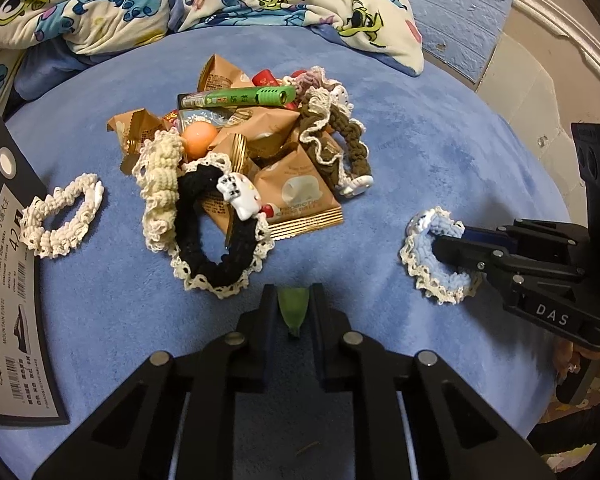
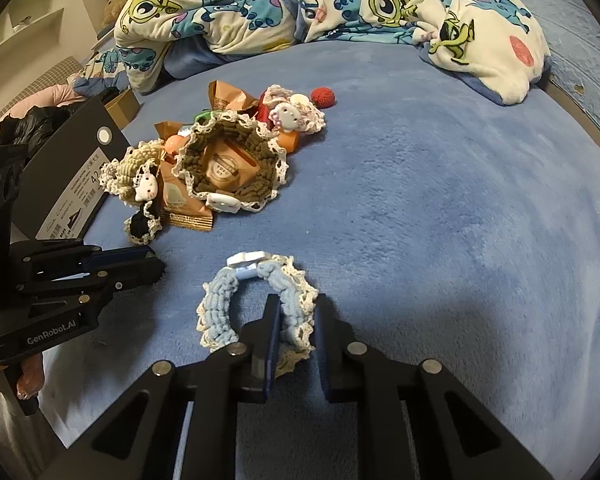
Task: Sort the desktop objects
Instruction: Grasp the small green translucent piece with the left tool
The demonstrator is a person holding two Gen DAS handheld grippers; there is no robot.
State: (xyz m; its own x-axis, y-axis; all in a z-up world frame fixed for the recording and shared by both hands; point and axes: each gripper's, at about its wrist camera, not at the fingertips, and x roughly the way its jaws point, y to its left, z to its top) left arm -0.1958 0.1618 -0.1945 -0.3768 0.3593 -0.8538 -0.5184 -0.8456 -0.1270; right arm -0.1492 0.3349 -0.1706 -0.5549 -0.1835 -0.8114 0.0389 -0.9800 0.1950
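Left gripper (image 1: pixel 293 312): jaws pinched on a small green leaf-shaped scrap (image 1: pixel 293 308) between the fingertips. Right gripper (image 2: pixel 295 332): jaws straddle one side of the pale-blue crocheted scrunchie with cream lace edging (image 2: pixel 255 300), one finger inside the ring; whether they press it cannot be told. This scrunchie lies apart from the heap, as does a cream crocheted scrunchie (image 1: pixel 61 220) ahead-left of the left gripper, beside a black shoebox (image 1: pixel 7 280). Judged progress: early. Ahead, the mixed pile (image 1: pixel 243 152) of brown snack packets, black, cream, and brown scrunchies, an orange ball, and a green tube remains unsorted. Surface: blue plush bedspread (image 2: pixel 440 220). Beyond: a rumpled cartoon-monster blanket (image 2: pixel 340 0).
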